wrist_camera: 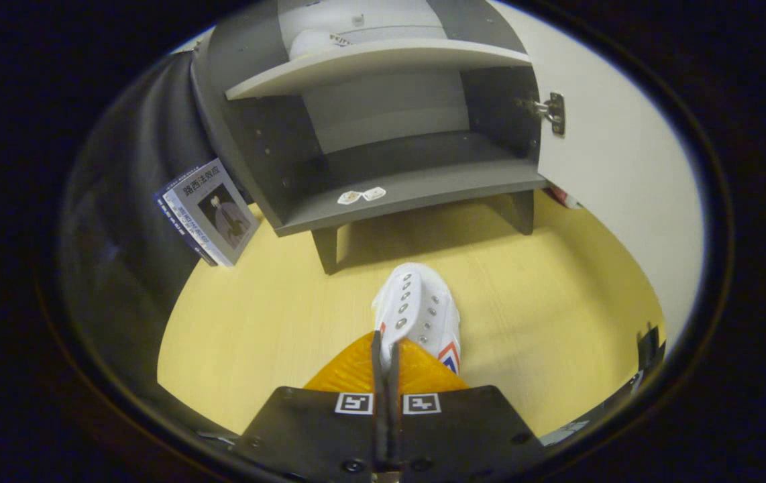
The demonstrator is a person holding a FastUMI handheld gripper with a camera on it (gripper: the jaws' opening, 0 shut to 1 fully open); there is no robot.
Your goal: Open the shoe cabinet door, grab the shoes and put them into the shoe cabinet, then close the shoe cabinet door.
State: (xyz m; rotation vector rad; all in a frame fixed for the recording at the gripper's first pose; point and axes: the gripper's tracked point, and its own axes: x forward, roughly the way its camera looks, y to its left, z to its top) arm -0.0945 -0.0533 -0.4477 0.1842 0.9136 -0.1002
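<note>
**Pinching a white shoe in front of an open shoe cabinet**

Looking forward along the two fingers of a hand-held gripper (386, 349), pressed nearly together with just a thin slit between them. Clamped in that slit: the rear edge of a white shoe (420, 312), held with its toe pointing away, toward the cabinet. Visible on the shoe: two rows of metal eyelets running along the top, plus a small red and blue marking low on its side, just beside the fingers. Hard to tell whether the shoe is lifted or resting on the surface beneath.

Beneath and all around: a pale yellow wooden floor (276, 315), smooth and bare apart from shadow under the cabinet.

Beyond the shoe, well ahead of the fingers: a grey shoe cabinet (289, 168), standing on short legs with a gap underneath. Open at the front, showing a lower compartment and a lighter shelf (383, 64) above it. Lying on the front part of the lower compartment's floor: two small white stickers (361, 196), side by side. Resting on the upper shelf: something white and rounded, too cut off to identify.

Swung wide to the right of the cabinet: the white door (611, 168), with a metal hinge (553, 111) fixed where it meets the cabinet's side.

Leaning to the left of the cabinet, against a dark cloth wall: a book (205, 211), tilted, with a blue spine and a pale cover bearing a dark figure.
</note>
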